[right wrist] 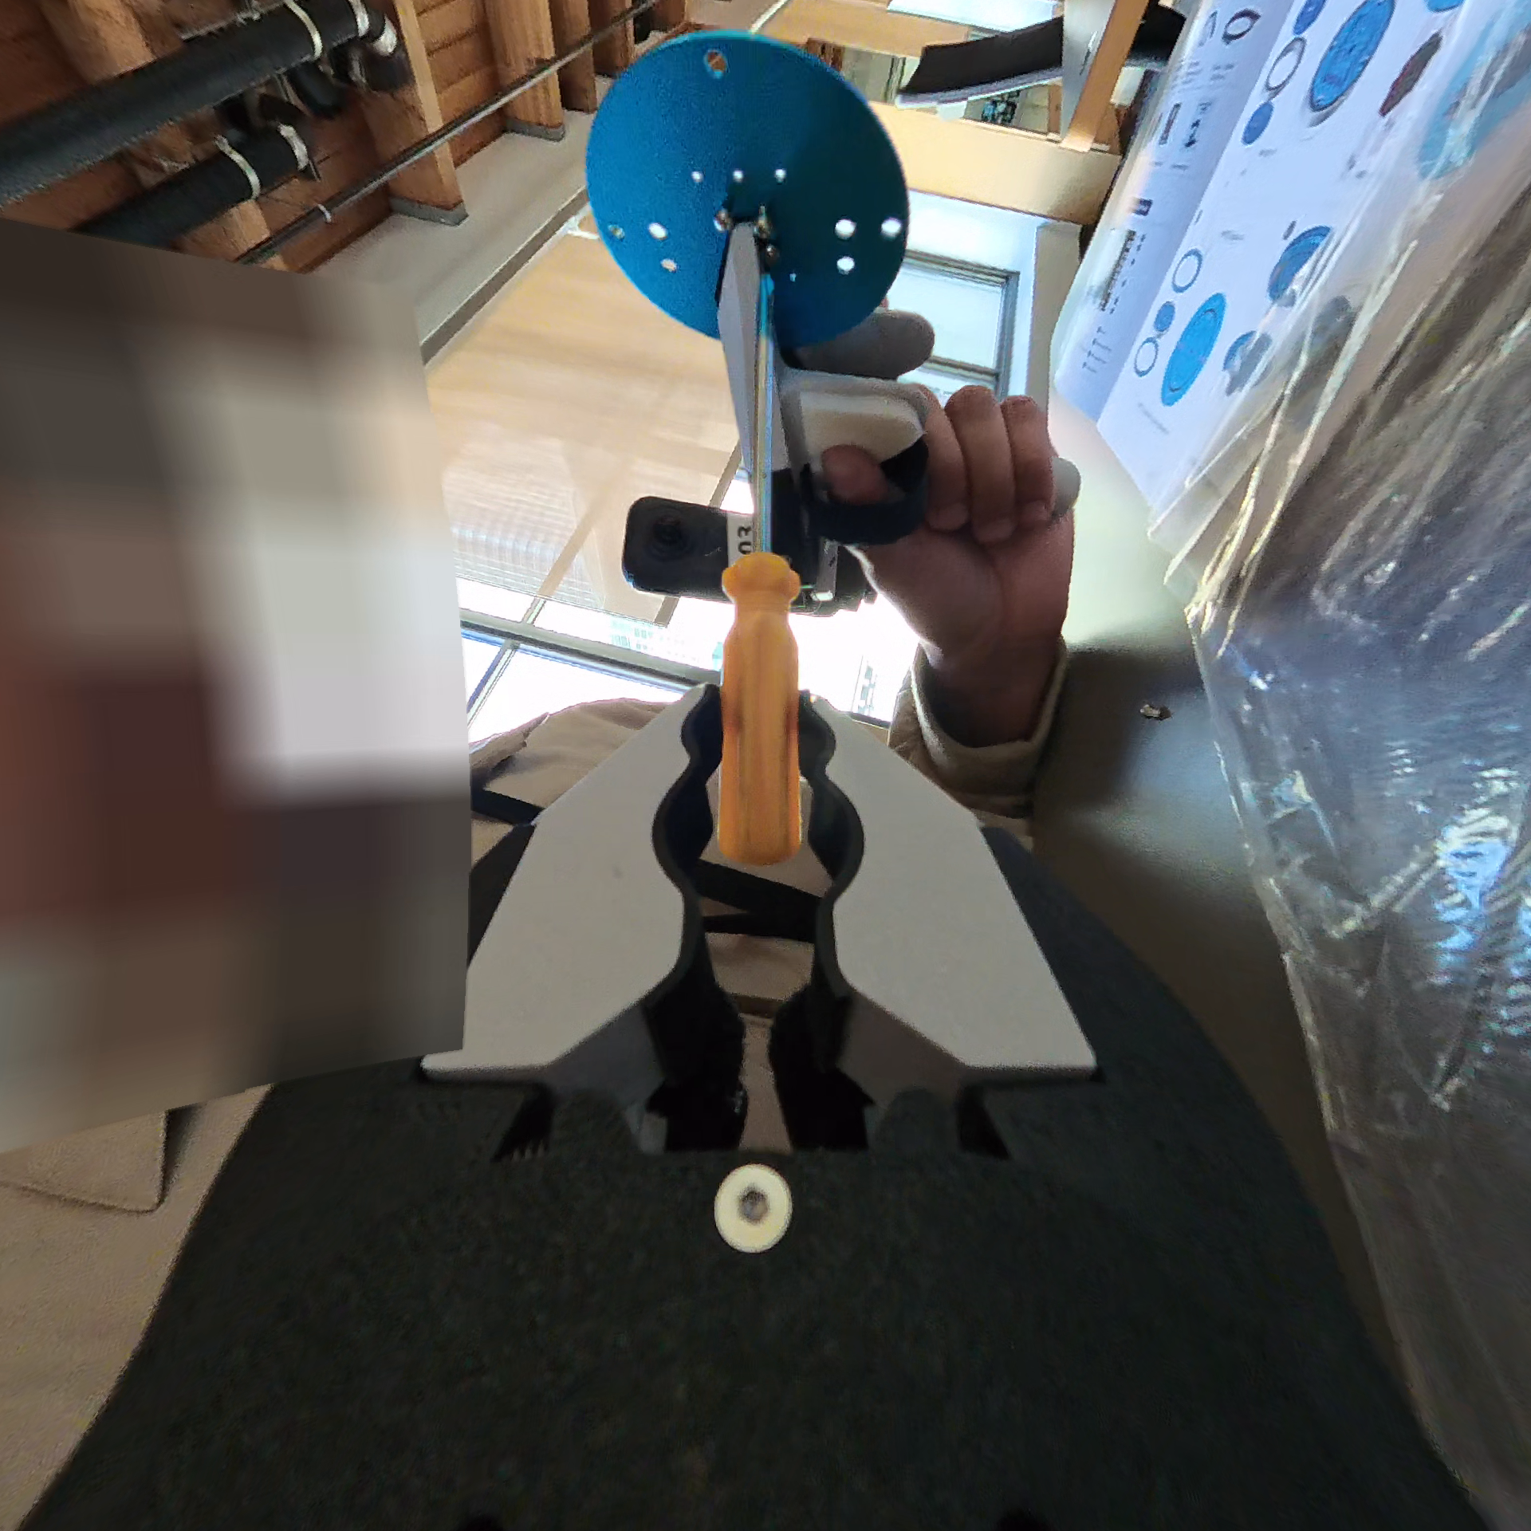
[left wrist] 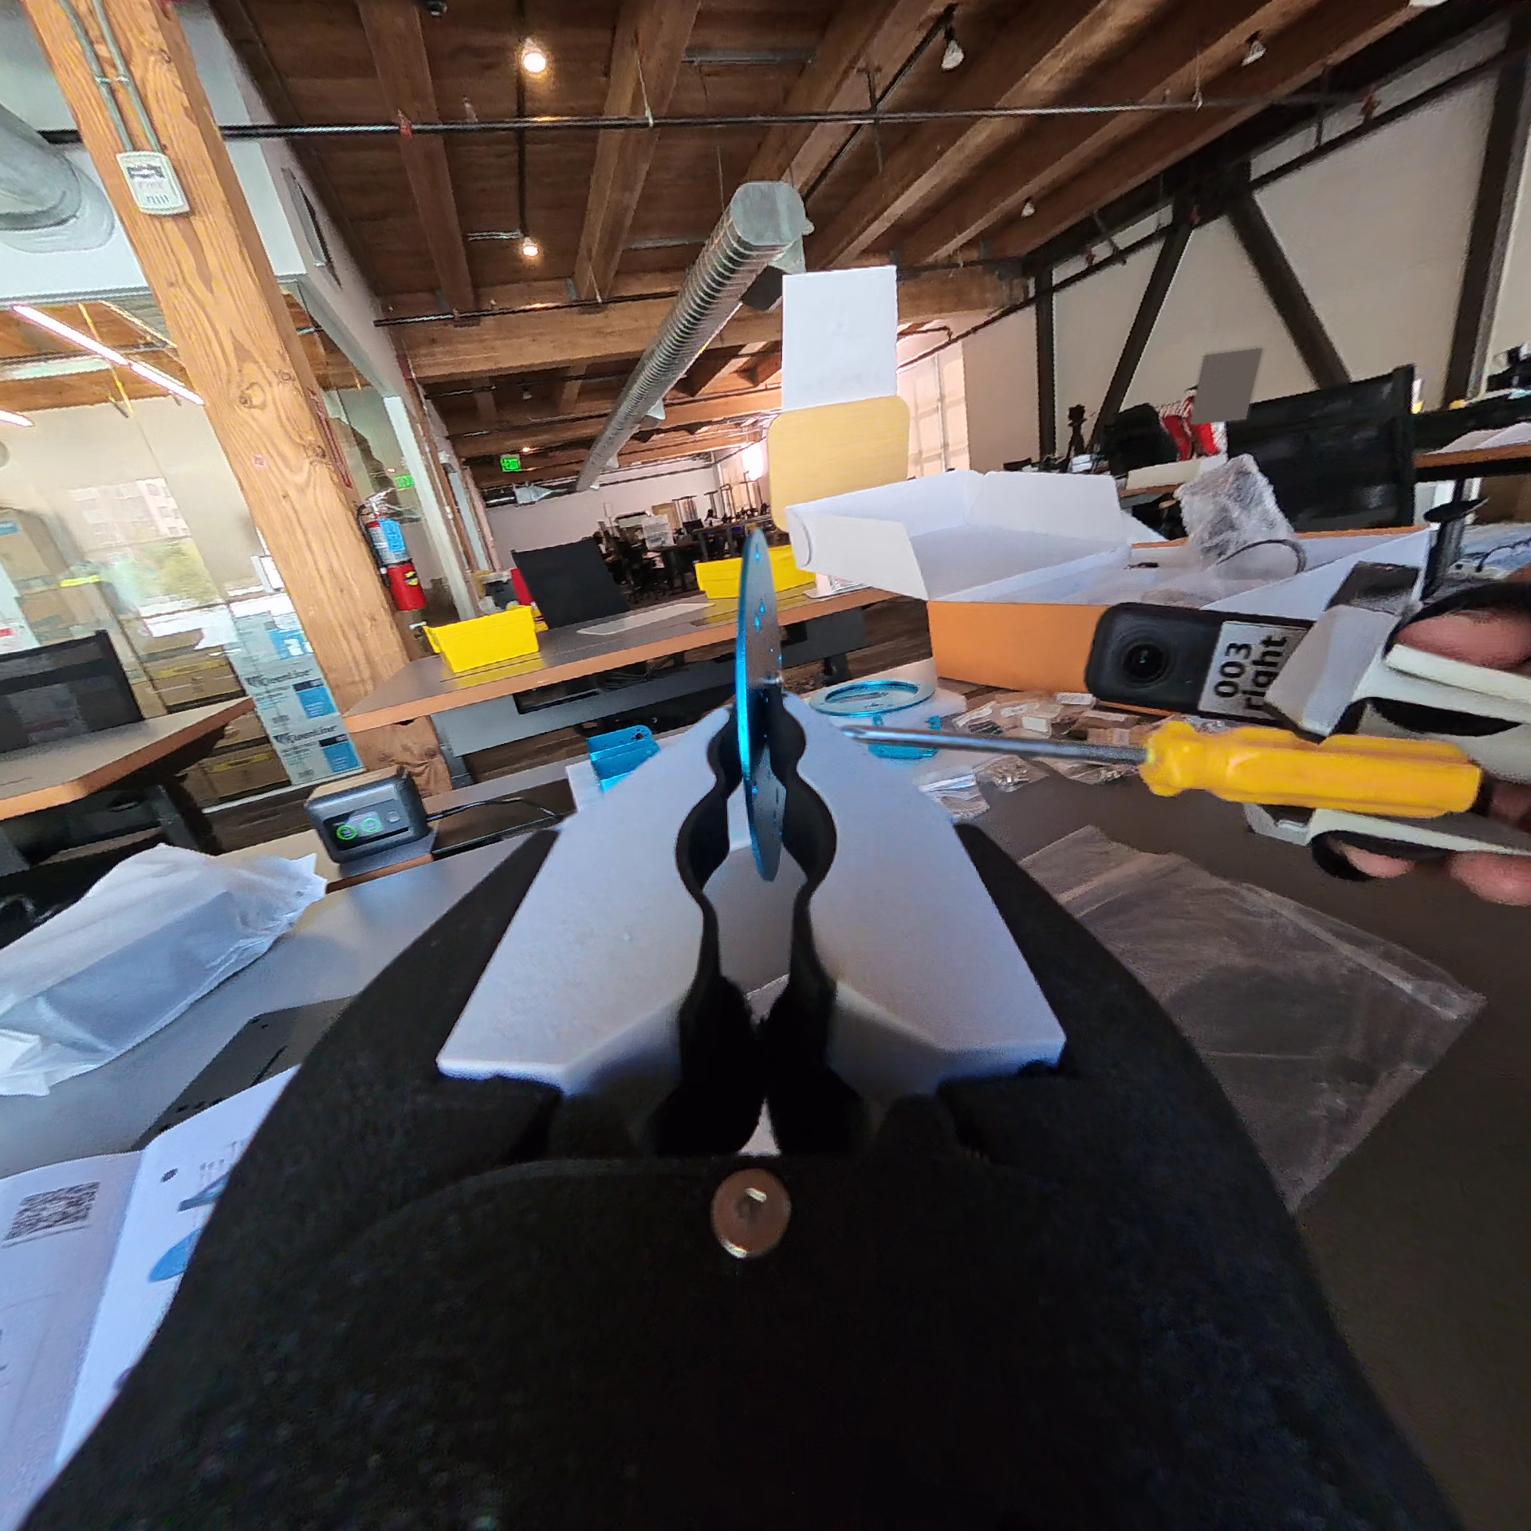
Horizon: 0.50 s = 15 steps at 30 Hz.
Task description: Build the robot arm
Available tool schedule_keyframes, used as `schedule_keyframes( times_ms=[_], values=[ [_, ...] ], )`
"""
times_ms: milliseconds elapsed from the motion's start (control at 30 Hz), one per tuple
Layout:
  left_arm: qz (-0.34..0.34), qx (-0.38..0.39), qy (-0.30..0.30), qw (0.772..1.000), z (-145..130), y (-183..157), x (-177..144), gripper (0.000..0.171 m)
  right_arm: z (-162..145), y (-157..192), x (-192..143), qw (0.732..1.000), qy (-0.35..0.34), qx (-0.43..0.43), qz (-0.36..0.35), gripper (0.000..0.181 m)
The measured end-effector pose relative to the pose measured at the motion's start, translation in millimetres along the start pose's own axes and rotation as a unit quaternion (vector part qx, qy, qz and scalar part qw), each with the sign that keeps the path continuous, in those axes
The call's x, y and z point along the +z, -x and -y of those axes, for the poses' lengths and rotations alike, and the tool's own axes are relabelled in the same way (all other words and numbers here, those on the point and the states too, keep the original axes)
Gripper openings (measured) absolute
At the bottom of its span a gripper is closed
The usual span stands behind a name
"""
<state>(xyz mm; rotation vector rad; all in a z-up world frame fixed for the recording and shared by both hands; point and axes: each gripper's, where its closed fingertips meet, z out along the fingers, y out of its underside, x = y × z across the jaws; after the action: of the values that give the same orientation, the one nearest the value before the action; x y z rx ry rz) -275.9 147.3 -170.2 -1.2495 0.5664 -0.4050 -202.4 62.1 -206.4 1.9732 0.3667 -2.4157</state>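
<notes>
Pinching a blue disc (left wrist: 760, 712) edge-on, left gripper (left wrist: 758, 729) meets right gripper's (right wrist: 758, 746) clamped screwdriver (right wrist: 758, 746).

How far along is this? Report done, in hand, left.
Done: left gripper clamps the blue disc upright; screws already sit in its centre. In hand: right gripper holds the yellow screwdriver, tip at those screws. Left: blue ring, bracket and hardware packets lie on the table.
</notes>
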Motion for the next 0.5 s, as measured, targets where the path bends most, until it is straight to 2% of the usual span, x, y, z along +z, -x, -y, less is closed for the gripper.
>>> schedule_keyframes(
  times_ms=[133,200,233,267,333,400,467,500],
  values=[
    [0.010,-0.041,0.015,0.999,-7.1,9.8,0.3,0.005,-1.1,-8.7,-6.7,0.998,0.002,-0.033,-0.046,0.017],
    [0.012,-0.088,0.050,0.995,-22.2,12.7,4.8,0.005,-2.2,-24.4,-10.0,0.983,0.027,-0.117,-0.142,0.017],
    [0.018,-0.112,0.073,0.991,-32.2,15.0,7.2,0.006,1.1,-37.5,-16.1,0.955,0.042,-0.189,-0.223,0.017],
    [0.016,-0.134,0.102,0.986,-44.9,14.5,10.0,0.006,7.2,-50.3,-25.7,0.908,0.061,-0.273,-0.313,0.017],
    [0.031,-0.168,0.163,0.972,-70.6,17.5,11.9,0.006,23.2,-61.3,-46.0,0.779,0.100,-0.415,-0.460,0.017],
    [0.038,-0.185,0.192,0.963,-83.7,19.5,11.8,0.006,37.1,-58.4,-54.4,0.674,0.117,-0.498,-0.533,0.017],
    [0.049,-0.187,0.212,0.958,-92.2,22.3,11.0,0.005,47.0,-60.3,-62.7,0.589,0.138,-0.541,-0.584,0.017],
    [0.049,-0.186,0.215,0.957,-93.4,22.3,11.0,0.005,51.4,-61.7,-65.5,0.555,0.144,-0.558,-0.600,0.017]
  ],
)
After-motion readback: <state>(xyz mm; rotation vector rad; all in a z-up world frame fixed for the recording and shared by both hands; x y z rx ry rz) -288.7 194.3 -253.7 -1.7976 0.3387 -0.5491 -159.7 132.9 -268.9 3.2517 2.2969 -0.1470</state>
